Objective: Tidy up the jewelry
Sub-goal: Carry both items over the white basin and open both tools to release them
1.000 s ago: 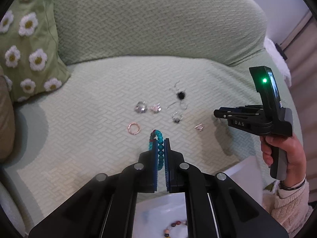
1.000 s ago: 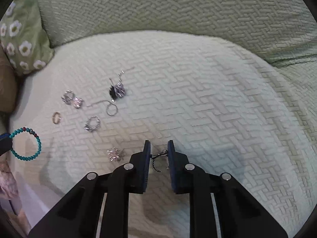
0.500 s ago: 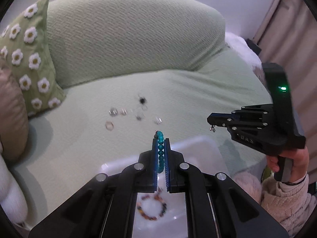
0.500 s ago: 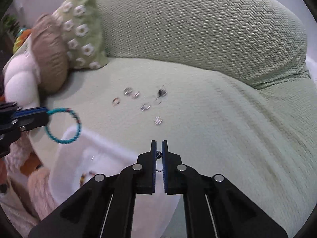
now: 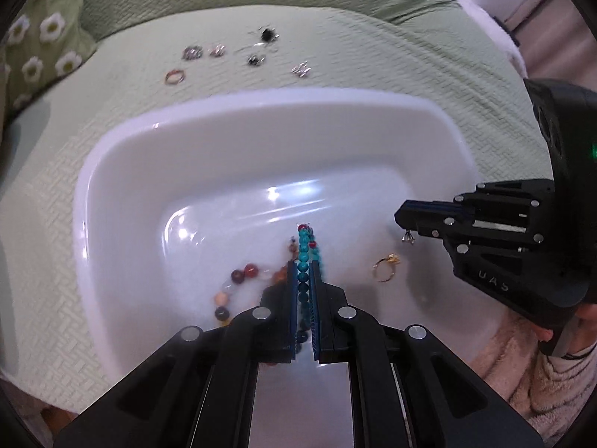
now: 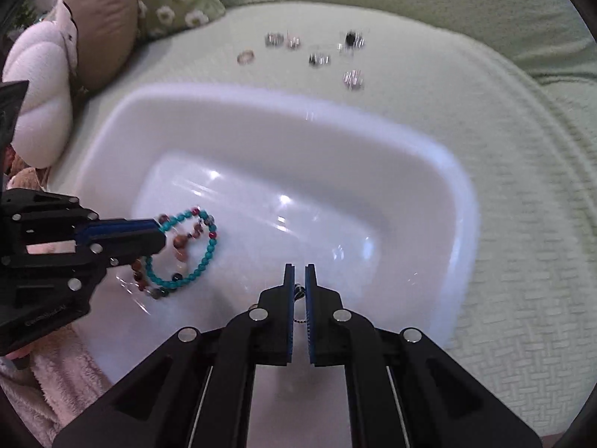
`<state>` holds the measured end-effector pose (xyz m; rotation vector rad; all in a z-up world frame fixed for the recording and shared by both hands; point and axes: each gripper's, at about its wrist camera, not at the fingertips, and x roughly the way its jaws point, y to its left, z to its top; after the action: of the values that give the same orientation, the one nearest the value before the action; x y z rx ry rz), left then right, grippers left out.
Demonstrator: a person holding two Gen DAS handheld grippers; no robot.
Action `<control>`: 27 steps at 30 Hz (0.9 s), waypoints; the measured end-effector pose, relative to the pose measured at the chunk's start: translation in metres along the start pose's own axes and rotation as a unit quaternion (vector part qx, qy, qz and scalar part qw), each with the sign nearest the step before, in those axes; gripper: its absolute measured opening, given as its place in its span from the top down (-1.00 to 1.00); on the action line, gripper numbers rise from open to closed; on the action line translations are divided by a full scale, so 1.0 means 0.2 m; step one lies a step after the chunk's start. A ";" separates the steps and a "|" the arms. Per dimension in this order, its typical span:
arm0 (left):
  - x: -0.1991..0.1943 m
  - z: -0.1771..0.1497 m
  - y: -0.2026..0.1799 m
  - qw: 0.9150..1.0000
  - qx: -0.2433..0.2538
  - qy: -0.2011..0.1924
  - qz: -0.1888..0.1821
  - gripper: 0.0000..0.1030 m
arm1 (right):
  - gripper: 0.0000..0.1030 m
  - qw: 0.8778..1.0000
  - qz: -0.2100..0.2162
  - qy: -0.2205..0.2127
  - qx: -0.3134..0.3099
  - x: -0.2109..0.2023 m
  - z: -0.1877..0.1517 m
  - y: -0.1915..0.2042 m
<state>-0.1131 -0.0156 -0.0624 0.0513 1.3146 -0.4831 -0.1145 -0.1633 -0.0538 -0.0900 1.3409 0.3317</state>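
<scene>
Both grippers hang over the white tub (image 5: 123, 156), which fills the middle of each view and sits on the green sofa cover (image 6: 522, 224). The left gripper (image 5: 305, 267) is clenched on the turquoise bead bracelet (image 6: 201, 257); in the right wrist view the loop dangles at centre left, low over the tub floor and overlapping the mixed-stone bracelet (image 5: 238, 280) already lying there. The right gripper (image 6: 299, 280) is pinched almost closed on a small silver earring (image 5: 408, 238), which in the left wrist view hangs from the tips at centre right, above and beside a gold ring (image 5: 384, 267) on the tub floor. The main risk is probably tangling: if the turquoise loop is let go where it hangs, it may drop across the stone beads and interlock, which defeats the sorting. The earring looks tiny and thinly held; a slight slackening or a jolt could release it early, though it would still land inside the tub. It may also cling to the pad when released. The two grippers are near each other, so a careless withdrawal could knock them together. Several rings and earrings (image 5: 257, 56) remain on the sofa cover in the upper centre of both views, blurred, so their exact kinds cannot be told.
</scene>
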 end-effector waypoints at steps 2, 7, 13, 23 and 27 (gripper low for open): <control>0.01 0.00 0.02 1.000 -0.005 0.003 0.004 0.89 | 0.87 1.000 0.001 0.003 0.000 0.01 0.01 0.01; 0.04 -0.02 0.05 1.000 -0.015 0.005 0.010 0.89 | 0.85 1.000 -0.004 0.001 0.007 0.01 0.01 0.02; 0.03 -0.02 0.06 1.000 -0.023 0.007 0.018 0.86 | 0.81 1.000 -0.002 -0.006 0.015 -0.02 0.02 0.01; -0.14 0.01 0.11 0.998 -0.044 -0.034 -0.005 0.56 | 0.20 0.998 0.009 -0.051 0.031 -0.17 0.03 -0.01; -0.31 0.13 0.20 0.995 -0.045 -0.088 0.026 -0.41 | -0.23 0.995 0.002 -0.092 0.030 -0.36 0.11 -0.03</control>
<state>-0.0852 0.0313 -0.0061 -0.0308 1.1572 -0.3742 -0.1058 -0.1771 0.0208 -0.0047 1.1670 0.2956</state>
